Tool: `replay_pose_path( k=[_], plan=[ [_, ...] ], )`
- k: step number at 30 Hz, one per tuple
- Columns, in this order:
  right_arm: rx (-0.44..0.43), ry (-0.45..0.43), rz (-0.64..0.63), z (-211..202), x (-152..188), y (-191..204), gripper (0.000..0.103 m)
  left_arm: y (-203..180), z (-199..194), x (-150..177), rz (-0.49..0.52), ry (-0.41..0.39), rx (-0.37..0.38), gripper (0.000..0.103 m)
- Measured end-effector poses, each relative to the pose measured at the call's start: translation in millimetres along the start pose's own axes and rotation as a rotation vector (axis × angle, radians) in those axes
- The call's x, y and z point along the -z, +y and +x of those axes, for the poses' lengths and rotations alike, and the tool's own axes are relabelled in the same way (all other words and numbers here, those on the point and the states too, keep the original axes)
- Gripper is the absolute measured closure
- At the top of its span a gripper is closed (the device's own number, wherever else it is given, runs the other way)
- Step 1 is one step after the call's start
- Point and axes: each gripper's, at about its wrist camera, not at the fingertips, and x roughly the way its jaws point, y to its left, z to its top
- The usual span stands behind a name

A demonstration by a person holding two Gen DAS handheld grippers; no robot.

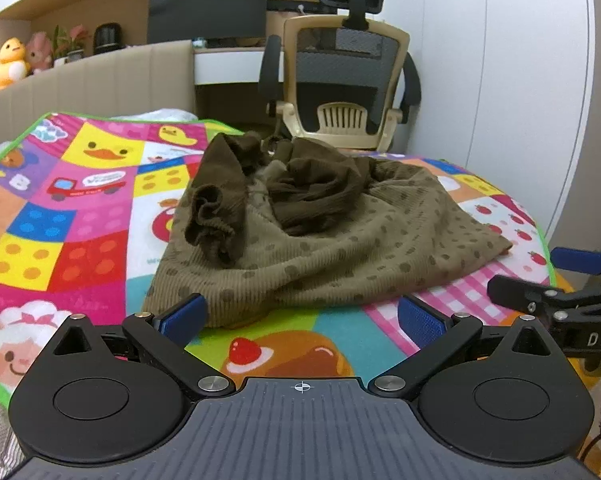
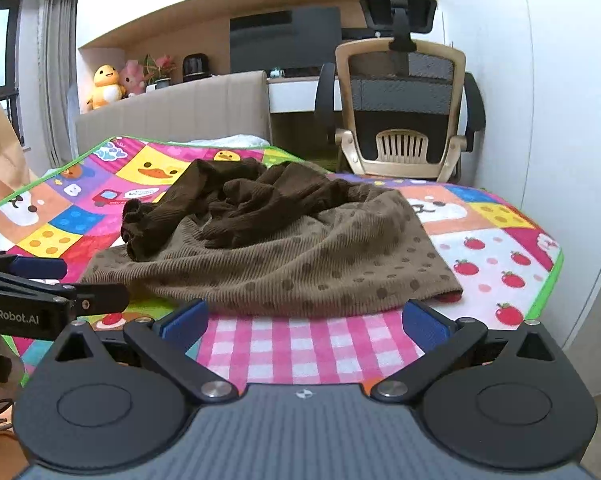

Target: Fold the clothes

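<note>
A brown corduroy garment with darker polka dots (image 1: 340,248) lies in a crumpled heap near the middle of the patchwork cartoon play mat (image 1: 60,216), its dark brown ruffled cuff (image 1: 210,220) and a twisted dark section bunched on top of the lighter body. The left gripper (image 1: 300,316) hangs just short of the near hem with its blue pads spread wide and nothing between them; the right gripper (image 2: 306,316) sits likewise at the hem on the other side, jaws fully apart and empty. The likeliest trouble is a blind grab: because the cloth is piled on itself, a pinch at the near edge may catch two layers at once, or only the top rib of the corduroy, so the garment lifts as a lump rather than spreading flat. The buried sleeves are hard to trace from here, and pulling one corner could drag the twisted section tighter. A pad pressed too low could also nip the mat along with the hem. The two grippers stand close side by side, so reaching inward together risks them knocking each other.
</note>
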Motion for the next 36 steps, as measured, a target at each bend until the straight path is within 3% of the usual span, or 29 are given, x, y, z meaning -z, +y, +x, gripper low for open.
replay_pose_path(
  k=[8, 24, 36],
  plan=[
    [-0.025, 0.043, 0.042, 8.2, 2.1, -4.4, 0.0, 2.8, 3.3, 0.5, -0.018, 0.007, -0.006, 0.0],
    [-0.008, 0.002, 0.0, 5.4, 2.4, -0.9, 0.0, 5.6, 2.8, 4.8, -0.013, 0.01, -0.001, 0.0],
    [-0.019, 0.027, 0.019, 10.5, 3.6, -4.3, 0.0, 7.9, 3.3, 6.3, -0.022, 0.021, 0.002, 0.0]
  ],
)
